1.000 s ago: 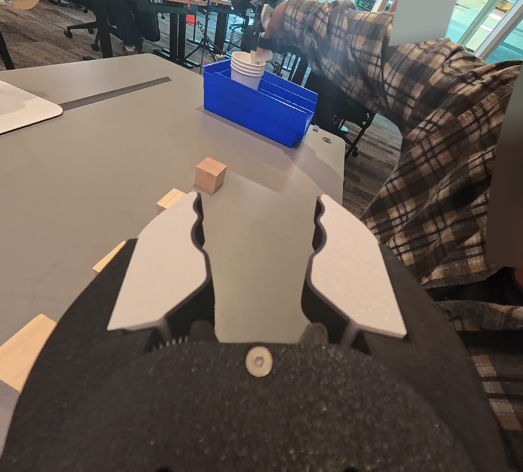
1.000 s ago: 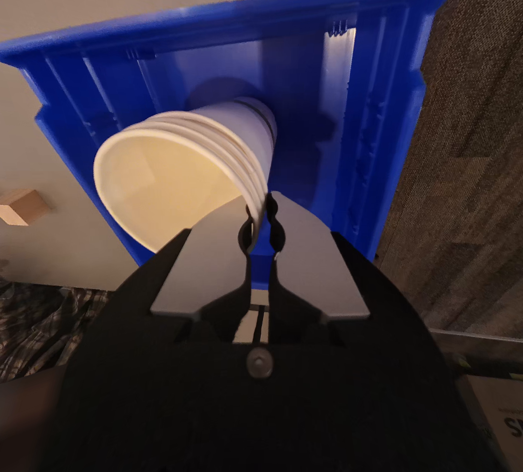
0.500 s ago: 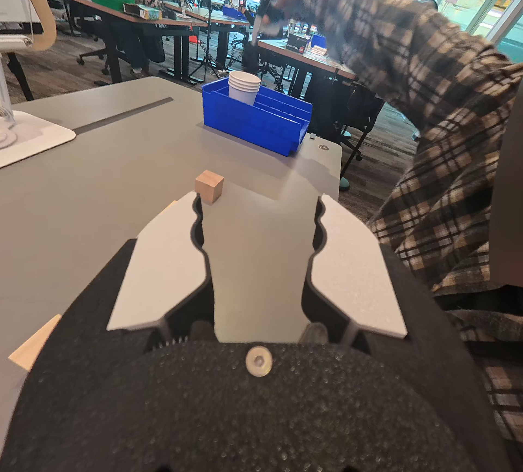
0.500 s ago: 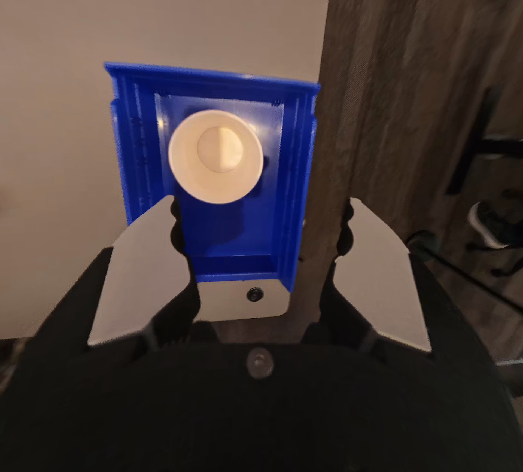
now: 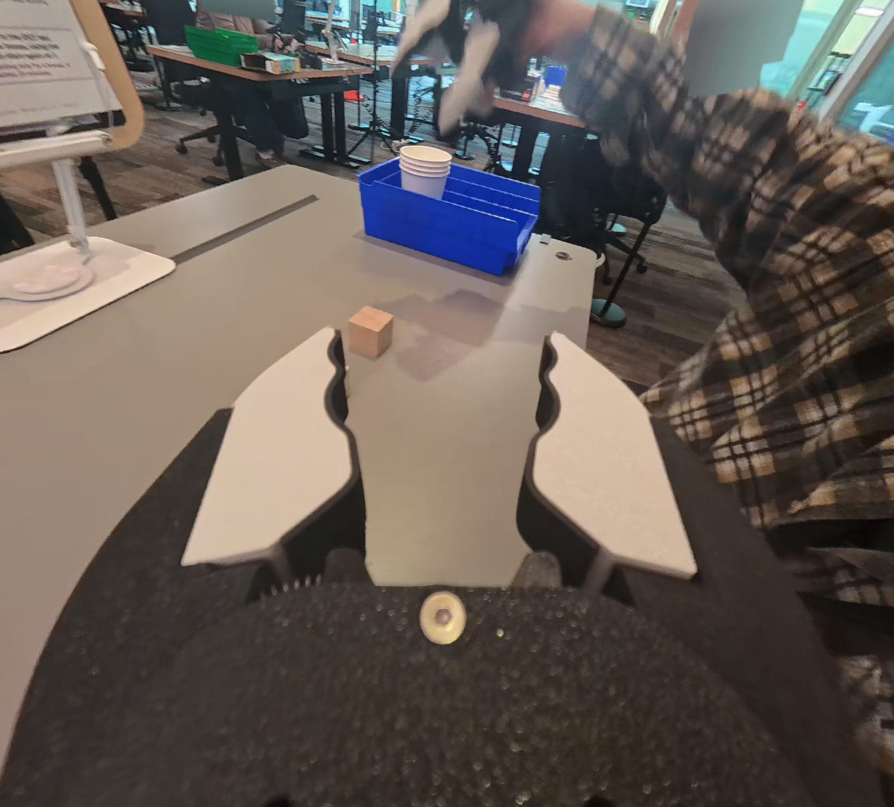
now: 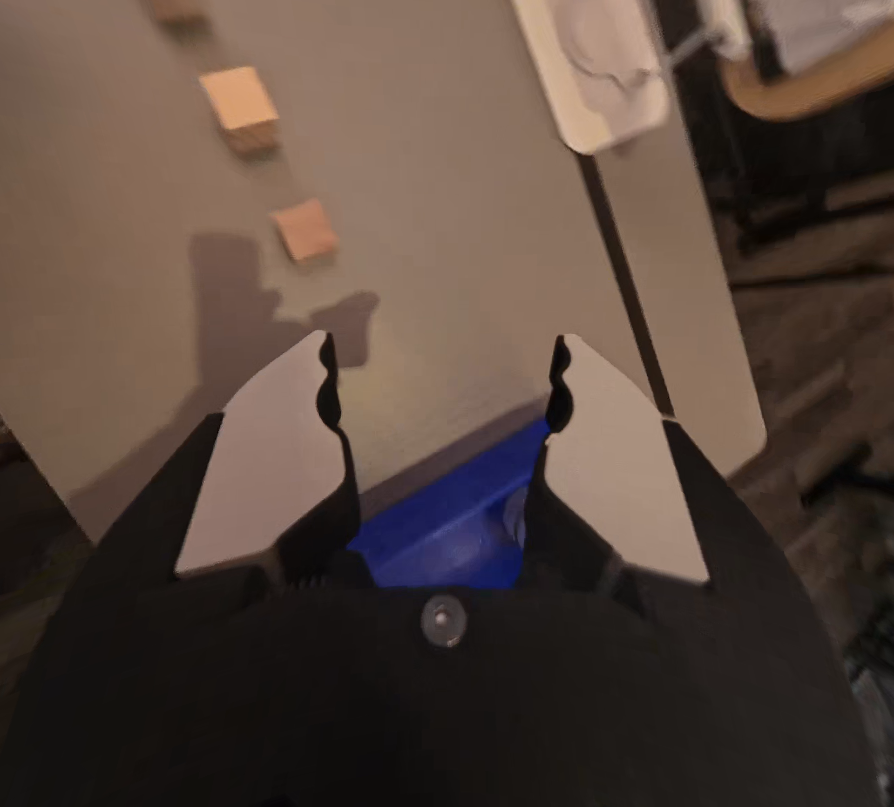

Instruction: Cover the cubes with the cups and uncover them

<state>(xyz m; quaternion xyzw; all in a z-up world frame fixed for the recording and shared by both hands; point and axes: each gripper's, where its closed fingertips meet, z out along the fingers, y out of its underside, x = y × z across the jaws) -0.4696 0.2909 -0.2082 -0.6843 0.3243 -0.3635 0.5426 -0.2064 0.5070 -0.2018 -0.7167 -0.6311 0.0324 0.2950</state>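
The paper cups (image 5: 424, 168) sat nested in the blue bin (image 5: 447, 222); three wooden cubes (image 6: 305, 227) lay uncovered beyond the bin. Both the left gripper (image 5: 442, 365) and right gripper (image 6: 442, 365) gaped wide, empty. Cups probably light, crushable: pinch the rim gently

Grey table (image 5: 145, 396) carries a blue bin (image 5: 450, 222) at 12 o'clock near its far edge. A white stand base (image 5: 72, 285) sits at 10 o'clock, its clear post holding a wood-framed board (image 5: 58, 24). A dark strip (image 5: 242, 230) runs across the tabletop between them. Desks, office chairs and a green crate (image 5: 220, 43) occupy the background from 10 to 1 o'clock.
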